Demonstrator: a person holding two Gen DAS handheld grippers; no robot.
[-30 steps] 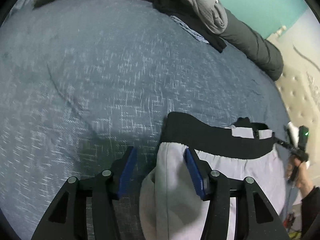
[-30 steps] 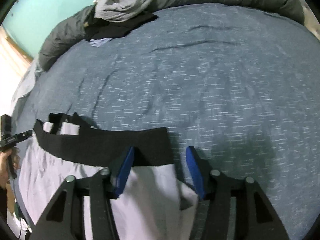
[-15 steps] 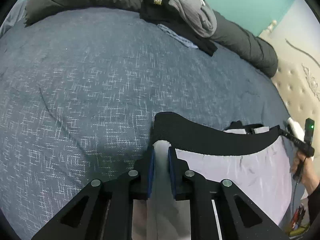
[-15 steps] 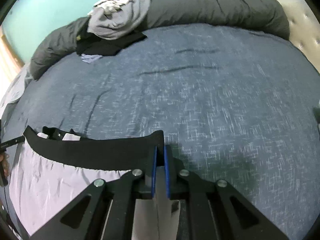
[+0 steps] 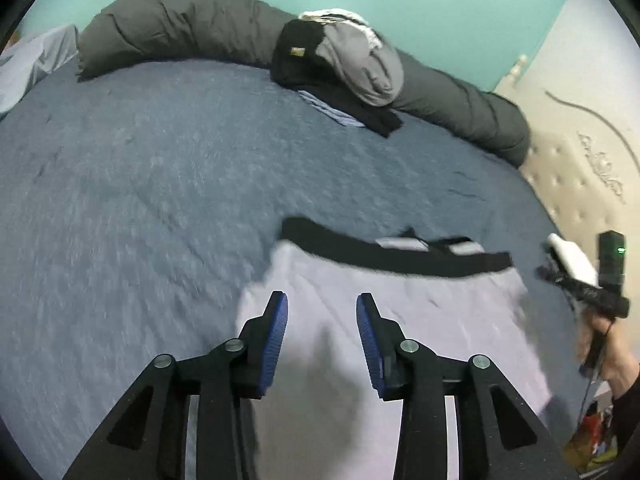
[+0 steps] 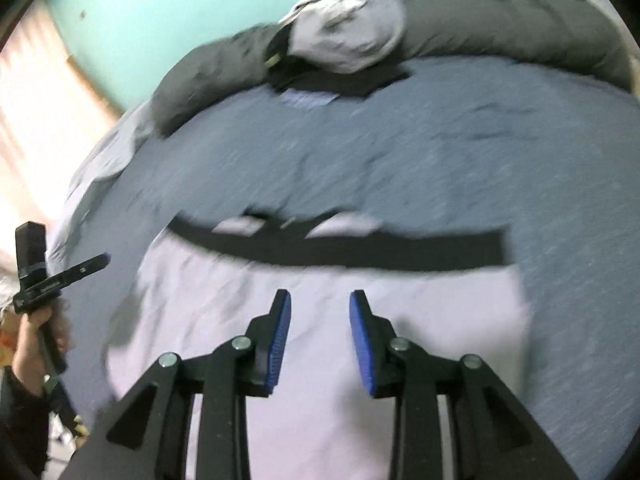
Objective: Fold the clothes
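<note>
Both claws hang above the pale shorts, each with its blue pads apart, the jaws opening and nothing pinched between them. From the left wrist view, the left claw (image 5: 322, 308) sits over the left part of the pale grey shorts (image 5: 420, 320); from the right wrist view, the right claw (image 6: 320, 306) sits over the middle of the same shorts (image 6: 420, 312). No fabric touches either pair of pads.

These shorts lie spread flat on the bed, with their black waistband (image 5: 400, 256) along the far edge, running roughly straight across. Two small pale patches and a bit of dark cord show just behind the waistband (image 6: 360, 250), blurred in both views.

At the right edge of the left view, the person's hand (image 5: 612, 356) grips the handle of the other tool; at the left edge of the right view a hand (image 6: 38, 328) does the same.

Beneath the shorts is a blue speckled bedspread (image 5: 140, 184). Well beyond the shorts, at the far side of the bed, a long dark grey bolster (image 5: 180, 28) curves along the edge, and a pile of clothes (image 5: 340, 64), black and grey, rests against it. A teal wall (image 6: 180, 12) stands behind.
</note>
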